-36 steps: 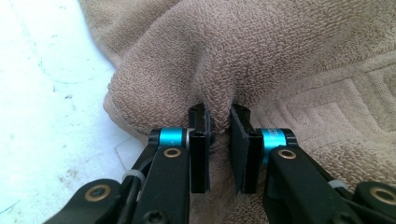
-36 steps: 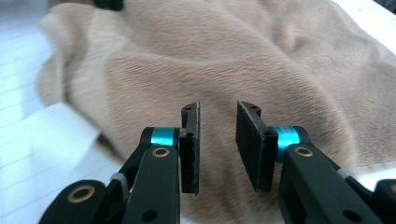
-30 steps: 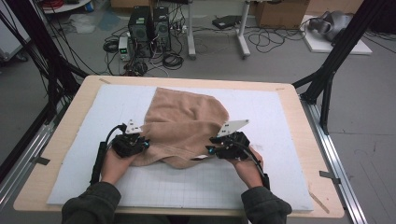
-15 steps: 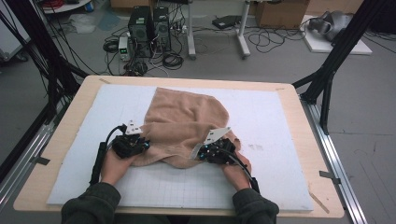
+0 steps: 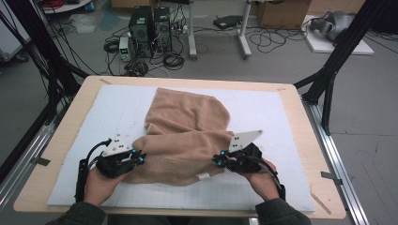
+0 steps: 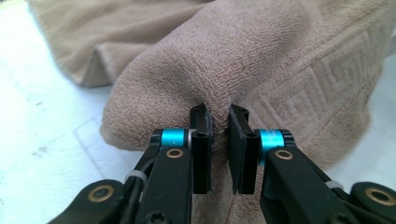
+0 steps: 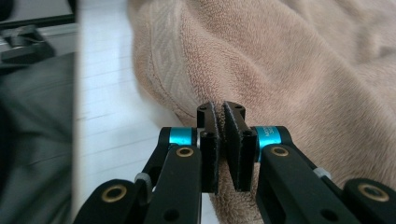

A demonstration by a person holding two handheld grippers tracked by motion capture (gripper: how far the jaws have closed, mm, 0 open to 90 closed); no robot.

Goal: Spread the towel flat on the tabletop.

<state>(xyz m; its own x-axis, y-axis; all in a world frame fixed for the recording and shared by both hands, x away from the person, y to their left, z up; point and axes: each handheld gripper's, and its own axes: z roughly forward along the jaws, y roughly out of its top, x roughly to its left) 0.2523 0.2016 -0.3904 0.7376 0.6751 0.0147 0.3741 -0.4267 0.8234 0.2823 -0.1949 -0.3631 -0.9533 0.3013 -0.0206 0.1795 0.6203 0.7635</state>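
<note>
We hold the left gripper point(image 5: 139, 158) near the table's point(image 5: 70, 108) front edge, left of centre, and its jaws are pinched on a fold of the tan towel point(image 5: 187, 136). In the left gripper view the two black jaws stand almost together with a ridge of terry cloth point(image 6: 261, 60) squeezed between them, and a woven key-pattern border runs across the cloth to their right. Our right gripper point(image 5: 217, 162) sits toward the front edge as well, right of centre, and it too is clamped on the towel. In the right gripper view the jaws have closed on the towel's point(image 7: 289, 70) edge, just beside the patterned hem band.

The towel lies on the white mat point(image 5: 277, 112) that covers the tabletop. Its near part is bunched and doubled over between our two grippers, with a small white label showing at the front hem. Farther off, it spreads flatter toward the table's back edge, roughly at the middle of the table, with bare mat on both sides.
</note>
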